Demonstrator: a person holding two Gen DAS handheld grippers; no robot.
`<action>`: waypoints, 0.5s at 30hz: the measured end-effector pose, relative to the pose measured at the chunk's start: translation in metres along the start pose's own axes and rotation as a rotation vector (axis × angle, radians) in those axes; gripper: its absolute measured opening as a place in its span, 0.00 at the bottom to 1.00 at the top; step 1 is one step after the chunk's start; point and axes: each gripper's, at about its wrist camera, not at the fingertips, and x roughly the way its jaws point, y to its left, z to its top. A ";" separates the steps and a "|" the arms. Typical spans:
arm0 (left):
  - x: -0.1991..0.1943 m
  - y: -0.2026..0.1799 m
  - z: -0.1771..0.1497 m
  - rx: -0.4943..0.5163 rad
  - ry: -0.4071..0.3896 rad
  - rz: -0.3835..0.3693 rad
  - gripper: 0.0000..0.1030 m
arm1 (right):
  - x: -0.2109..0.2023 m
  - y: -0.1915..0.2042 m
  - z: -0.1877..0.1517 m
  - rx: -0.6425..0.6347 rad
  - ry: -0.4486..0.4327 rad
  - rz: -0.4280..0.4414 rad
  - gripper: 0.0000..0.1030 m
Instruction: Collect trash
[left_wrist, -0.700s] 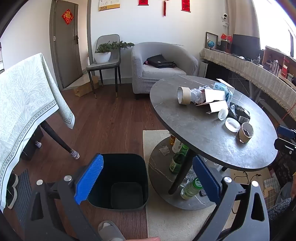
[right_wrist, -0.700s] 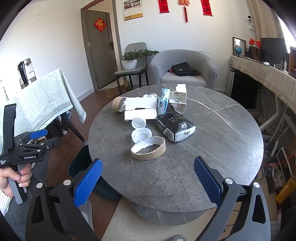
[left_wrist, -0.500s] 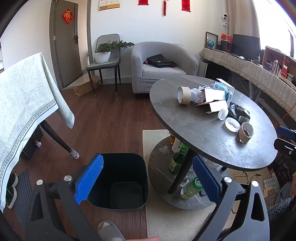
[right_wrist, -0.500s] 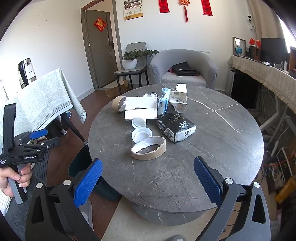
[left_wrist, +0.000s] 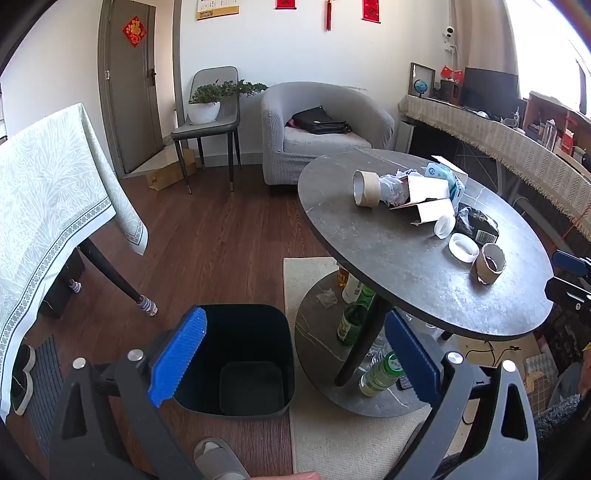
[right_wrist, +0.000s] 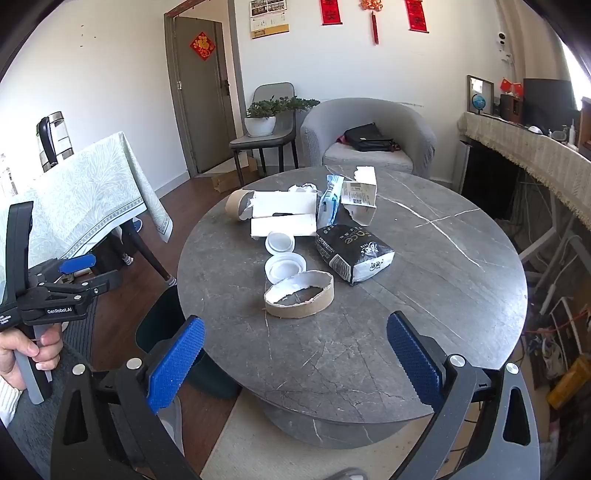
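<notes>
left gripper (left_wrist: 295, 358): jaws spread wide, nothing between the blue pads, tilted down over the floor by the table
right gripper (right_wrist: 295, 363): same deal, wide open and holding nothing, hanging over the near edge of the round table (right_wrist: 461, 280)
trash bin (left_wrist: 236, 354): dark and open-topped, on the wood floor right next to the table base, looks empty inside
trash pile: all on the tabletop. The torn cardboard ring (right_wrist: 300, 294) is nearest the right gripper, with two white lids (right_wrist: 285, 266) just behind it
black packet (right_wrist: 354, 255): lying flat just right of the lids
further back: white boxes (right_wrist: 284, 214), a cardboard roll (right_wrist: 238, 205), crumpled paper and a torn carton (right_wrist: 360, 197) bunched together
lower shelf: green bottles (left_wrist: 380, 374) under the table
person: a hand (right_wrist: 20, 354) grips the left gripper's handle
</notes>
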 end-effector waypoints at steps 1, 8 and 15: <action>0.000 0.000 0.000 -0.001 0.000 0.000 0.96 | 0.001 0.001 0.000 0.001 0.000 0.000 0.97; 0.000 0.000 0.000 0.000 0.002 -0.001 0.96 | 0.000 0.000 0.001 0.002 0.001 0.001 0.97; -0.001 -0.001 0.000 0.000 0.001 -0.001 0.96 | 0.001 0.000 0.001 0.003 0.001 0.001 0.97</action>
